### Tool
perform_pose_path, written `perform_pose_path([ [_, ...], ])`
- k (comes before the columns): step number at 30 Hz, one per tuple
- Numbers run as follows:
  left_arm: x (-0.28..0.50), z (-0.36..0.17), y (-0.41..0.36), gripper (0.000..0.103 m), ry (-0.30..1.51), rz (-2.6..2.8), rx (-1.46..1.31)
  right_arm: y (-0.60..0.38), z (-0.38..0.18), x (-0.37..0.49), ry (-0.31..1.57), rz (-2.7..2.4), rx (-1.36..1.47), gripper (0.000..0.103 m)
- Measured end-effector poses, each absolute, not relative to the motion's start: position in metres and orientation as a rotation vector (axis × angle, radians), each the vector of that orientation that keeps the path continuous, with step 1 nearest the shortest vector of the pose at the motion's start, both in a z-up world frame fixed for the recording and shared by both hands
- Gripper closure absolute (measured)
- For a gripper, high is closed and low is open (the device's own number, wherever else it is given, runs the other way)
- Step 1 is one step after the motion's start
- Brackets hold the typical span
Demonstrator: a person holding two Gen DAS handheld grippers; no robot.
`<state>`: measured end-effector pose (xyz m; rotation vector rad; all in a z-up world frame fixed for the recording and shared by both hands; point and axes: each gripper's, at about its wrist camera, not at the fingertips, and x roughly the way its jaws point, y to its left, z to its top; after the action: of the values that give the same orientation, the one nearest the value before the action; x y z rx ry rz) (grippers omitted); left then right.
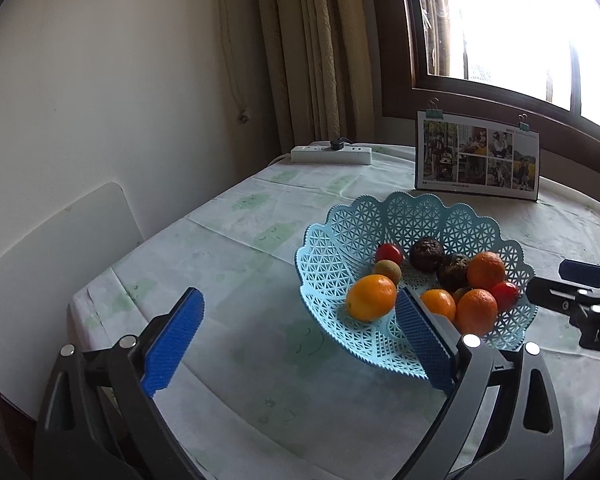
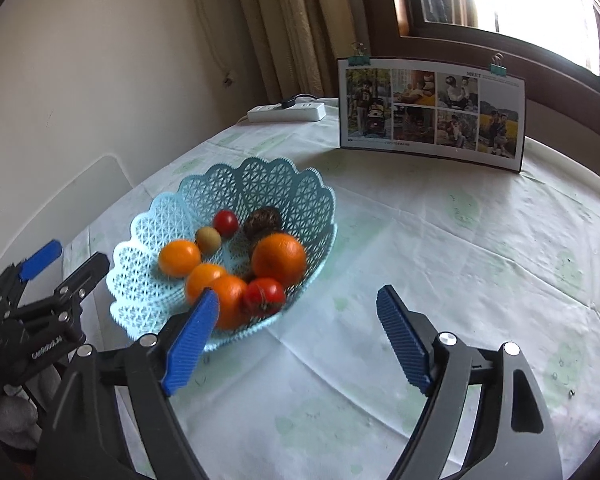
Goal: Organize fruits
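A light blue lattice basket (image 1: pixel 340 240) (image 2: pixel 260 184) stands on the table and holds all the fruit I can see. In it lie several oranges (image 1: pixel 371 297) (image 2: pixel 280 260), two red tomatoes (image 1: pixel 389 254) (image 2: pixel 263 295), two dark round fruits (image 1: pixel 427 255) (image 2: pixel 262 219) and a small brownish-green fruit (image 1: pixel 387 272) (image 2: pixel 208 239). My left gripper (image 1: pixel 300 296) (image 2: pixel 78 254) hovers open at the basket's near left side, nothing between its blue pads. At the basket's right side my right gripper (image 2: pixel 298 296) (image 1: pixel 556 282) is open and empty too.
A photo board (image 2: pixel 432 112) (image 1: pixel 476 156) held by binder clips stands at the back under the window. A white power strip (image 1: pixel 332 154) (image 2: pixel 286 112) lies in the far corner by the curtain. A white chair back (image 1: pixel 52 264) sits off the table's left edge.
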<state>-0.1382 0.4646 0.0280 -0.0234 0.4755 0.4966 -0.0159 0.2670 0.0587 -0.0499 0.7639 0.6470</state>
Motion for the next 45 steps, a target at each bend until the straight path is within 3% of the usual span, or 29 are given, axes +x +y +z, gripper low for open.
perform_pose_path([
  [7, -0.140, 0.026, 0.458, 0.004, 0.484, 0.498, -0.003, 0.273, 0.055, -0.027, 0.746, 0.664, -0.118, 0.008],
  [13, -0.141, 0.027, 0.453, 0.004, 0.488, 0.500, 0.017, 0.275, 0.051, -0.022, 0.762, 0.644, -0.108, 0.005],
  [45, -0.136, 0.029, 0.446, 0.004, 0.492, 0.523, 0.102, 0.281, 0.066, -0.027, 0.705, 0.587, -0.204, 0.005],
])
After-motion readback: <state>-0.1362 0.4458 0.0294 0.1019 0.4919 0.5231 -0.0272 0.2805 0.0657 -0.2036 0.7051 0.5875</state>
